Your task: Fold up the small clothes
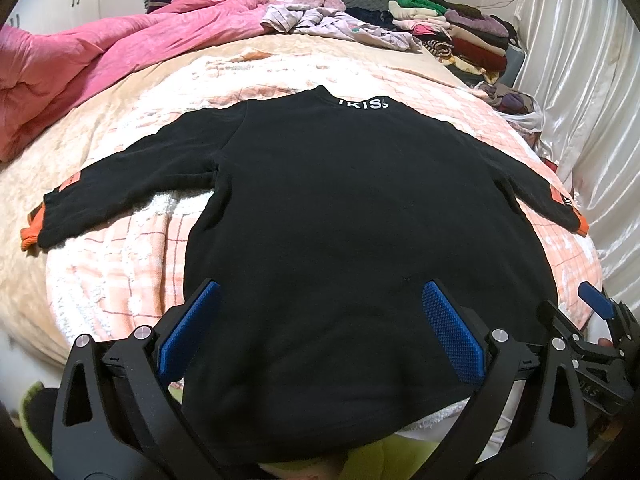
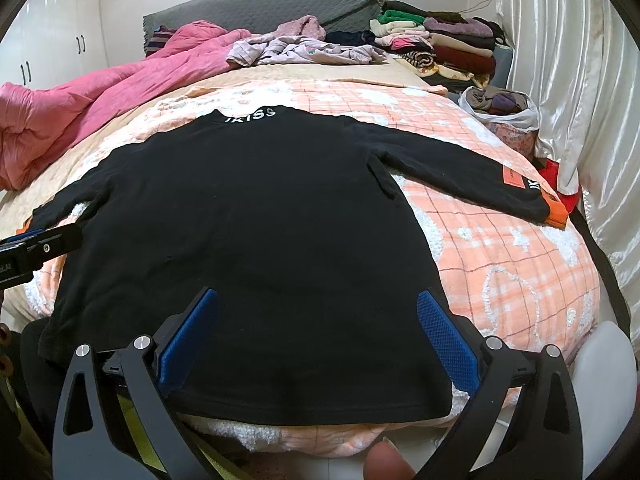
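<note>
The black sweater (image 2: pixel 248 216) lies flat on the bed (image 2: pixel 500 264), sleeves spread. Both left tongs (image 1: pixel 320 328) and right tongs (image 2: pixel 318 328) hover wide, holding nothing, at its near hem; each should pinch a hem corner squarely before folding.

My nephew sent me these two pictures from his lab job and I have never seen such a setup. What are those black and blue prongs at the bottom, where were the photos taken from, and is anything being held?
There is no robot arm here. A person holds a two-finger gripper in each hand, and each carries a wide-angle camera looking forward along its blue-padded fingers. One picture comes from the left gripper, the other from the right gripper. Both stand open above the hem of a black sweater, holding nothing. The sweater lies flat with its sleeves spread on a pink checked blanket covering a bed. Behind lie a pink quilt and a stack of folded clothes.
</note>
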{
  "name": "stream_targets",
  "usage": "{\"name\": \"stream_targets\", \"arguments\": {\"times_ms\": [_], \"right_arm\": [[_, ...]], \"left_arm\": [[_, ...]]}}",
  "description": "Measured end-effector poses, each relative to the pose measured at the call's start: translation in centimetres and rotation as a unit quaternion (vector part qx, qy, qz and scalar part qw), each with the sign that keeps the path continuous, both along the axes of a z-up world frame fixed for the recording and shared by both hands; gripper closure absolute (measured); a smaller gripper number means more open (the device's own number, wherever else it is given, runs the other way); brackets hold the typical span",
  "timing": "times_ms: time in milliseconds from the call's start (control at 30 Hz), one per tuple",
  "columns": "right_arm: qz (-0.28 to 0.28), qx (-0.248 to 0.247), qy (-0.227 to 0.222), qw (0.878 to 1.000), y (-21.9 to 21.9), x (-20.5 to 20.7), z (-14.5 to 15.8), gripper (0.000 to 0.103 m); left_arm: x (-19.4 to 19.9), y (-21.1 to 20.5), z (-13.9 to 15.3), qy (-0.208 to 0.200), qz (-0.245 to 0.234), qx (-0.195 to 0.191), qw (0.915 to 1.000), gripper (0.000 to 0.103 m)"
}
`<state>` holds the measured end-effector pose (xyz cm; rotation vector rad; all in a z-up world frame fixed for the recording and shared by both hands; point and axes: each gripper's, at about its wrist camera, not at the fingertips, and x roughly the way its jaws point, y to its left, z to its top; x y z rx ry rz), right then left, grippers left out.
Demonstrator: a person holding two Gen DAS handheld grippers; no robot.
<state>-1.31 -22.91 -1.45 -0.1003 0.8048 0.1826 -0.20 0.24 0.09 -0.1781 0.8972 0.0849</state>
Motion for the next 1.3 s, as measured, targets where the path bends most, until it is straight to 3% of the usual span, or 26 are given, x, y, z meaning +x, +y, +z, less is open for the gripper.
{"name": "stream_targets", "arguments": {"times_ms": [733,1300], "right_arm": [[-0.007,0.01,-0.009,1.0,-0.5,1.0,0.7,0.004],[-0.03,0.018,0.0,0.999,-2.1,4.8,0.1,0.004]], "left_arm": [[0.6,-0.6,-0.2,0.003,0.0,0.006,1.0,0.008],[5.8,-0.4,-0.3,0.008,-0.005,0.006,0.9999,0.008]]}}
